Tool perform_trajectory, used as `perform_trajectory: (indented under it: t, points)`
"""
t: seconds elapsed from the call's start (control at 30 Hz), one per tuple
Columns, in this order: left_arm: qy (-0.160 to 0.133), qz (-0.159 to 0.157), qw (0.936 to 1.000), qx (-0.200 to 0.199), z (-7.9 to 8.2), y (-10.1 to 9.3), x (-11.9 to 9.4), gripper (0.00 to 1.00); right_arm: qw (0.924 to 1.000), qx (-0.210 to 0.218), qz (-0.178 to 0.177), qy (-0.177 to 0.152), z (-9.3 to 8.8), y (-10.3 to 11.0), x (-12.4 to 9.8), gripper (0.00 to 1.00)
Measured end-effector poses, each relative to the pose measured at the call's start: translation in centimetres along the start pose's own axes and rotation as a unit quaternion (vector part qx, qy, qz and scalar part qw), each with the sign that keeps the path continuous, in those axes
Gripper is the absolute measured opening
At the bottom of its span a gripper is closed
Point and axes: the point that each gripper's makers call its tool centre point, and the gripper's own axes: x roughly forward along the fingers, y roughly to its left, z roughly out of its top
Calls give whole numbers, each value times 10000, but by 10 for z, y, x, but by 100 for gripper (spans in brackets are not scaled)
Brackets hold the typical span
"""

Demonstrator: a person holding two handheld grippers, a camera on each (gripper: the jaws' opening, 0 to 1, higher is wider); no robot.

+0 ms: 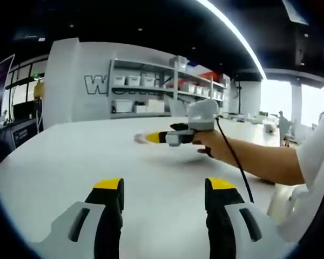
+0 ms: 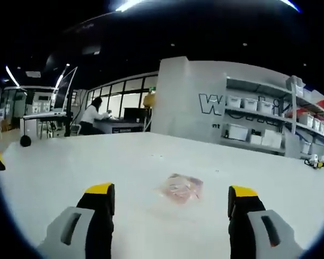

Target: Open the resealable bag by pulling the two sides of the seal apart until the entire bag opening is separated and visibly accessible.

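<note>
With the resealable bag [image 2: 181,189] lying untouched on the white tabletop [image 2: 70,162] at 12 o'clock ahead of the right gripper [image 2: 171,200], both the right and left gripper [image 1: 163,190] hold jaws wide, so the approach to the seal comes next.

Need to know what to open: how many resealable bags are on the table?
1. The bag lies flat on the white table, just ahead of the open right claw, untouched.

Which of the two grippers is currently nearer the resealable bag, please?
The right gripper: the bag lies just ahead between its open jaws. The left gripper faces bare table.
</note>
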Motion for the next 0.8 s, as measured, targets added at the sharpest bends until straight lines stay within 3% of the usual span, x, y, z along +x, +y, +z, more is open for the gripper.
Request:
perform_trajectory:
  t: [0.23,0.8]
  points:
    - [-8,-4,10000,-9,0,-2,-1,61,9998,214,-61,-12,1,4,-8,99]
    - [55,-21,10000,6,-3,-3,1,60,9997,240,-35,3,0,16,-27,99]
